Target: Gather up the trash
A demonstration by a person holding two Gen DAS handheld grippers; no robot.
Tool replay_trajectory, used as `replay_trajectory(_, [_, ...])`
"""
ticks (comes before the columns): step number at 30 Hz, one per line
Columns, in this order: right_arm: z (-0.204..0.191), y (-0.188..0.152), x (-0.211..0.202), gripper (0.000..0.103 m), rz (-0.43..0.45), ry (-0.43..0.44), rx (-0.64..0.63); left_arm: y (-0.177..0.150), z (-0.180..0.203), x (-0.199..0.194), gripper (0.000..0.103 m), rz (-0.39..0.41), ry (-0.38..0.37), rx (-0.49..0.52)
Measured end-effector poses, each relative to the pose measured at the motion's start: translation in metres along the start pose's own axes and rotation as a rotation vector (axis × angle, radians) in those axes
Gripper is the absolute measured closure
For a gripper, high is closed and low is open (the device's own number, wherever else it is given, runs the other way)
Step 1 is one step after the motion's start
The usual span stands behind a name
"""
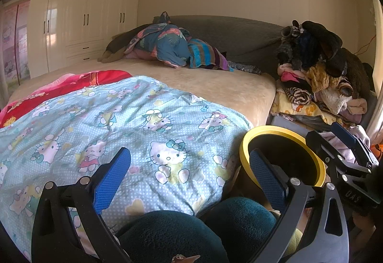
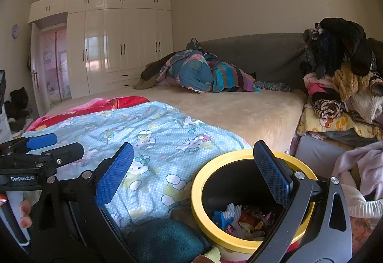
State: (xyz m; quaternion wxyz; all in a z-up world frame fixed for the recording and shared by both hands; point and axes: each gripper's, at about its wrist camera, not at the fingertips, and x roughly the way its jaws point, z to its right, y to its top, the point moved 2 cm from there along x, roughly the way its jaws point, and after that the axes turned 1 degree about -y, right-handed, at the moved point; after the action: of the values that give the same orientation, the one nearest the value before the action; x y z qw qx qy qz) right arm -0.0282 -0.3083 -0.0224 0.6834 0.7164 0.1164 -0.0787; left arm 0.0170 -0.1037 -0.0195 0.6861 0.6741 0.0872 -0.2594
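While you are holding both tools over the near edge of the bed [image 2: 239, 109], your right gripper [image 2: 194, 175] is hovering with its jaws spread wide and nothing between them, its right finger [image 2: 273, 176] hanging just over the yellow rim of the trash bin [image 2: 203, 176]. The bin is standing on the floor beside the bed, and the trash [image 2: 241, 221], a jumble of crumpled wrappers and scraps, is lying at its dark bottom. Your left gripper [image 1: 189, 176] is also gaping open and gripping nothing, pointing across the Hello Kitty quilt [image 1: 134, 129], which is draping over the bed's corner. From the left wrist view the bin [image 1: 246, 143] is sitting just to the right of that gripper, partly behind its right finger [image 1: 265, 179]. A teal plush cloth [image 1: 182, 234] is lying low under the left tool. Farther off, a heap of bedding [image 2: 196, 71] is resting against the grey headboard [image 2: 258, 54], and a pile of clothes [image 2: 342, 76] is stacked on the right.
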Motion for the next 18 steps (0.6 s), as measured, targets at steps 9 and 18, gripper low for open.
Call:
replay_trajectory(9, [-0.0001,-0.0007,0.0002,0.011,-0.001,0.000,-0.001,-0.0009,-0.0011,0.0014,0.006,-0.003,0.003,-0.005])
replay_trajectory(18, [0.0008,-0.0003,0.0014,0.011,-0.002,0.003,-0.001,-0.0027,-0.0033,0.0028,0.006,-0.003,0.016,-0.006])
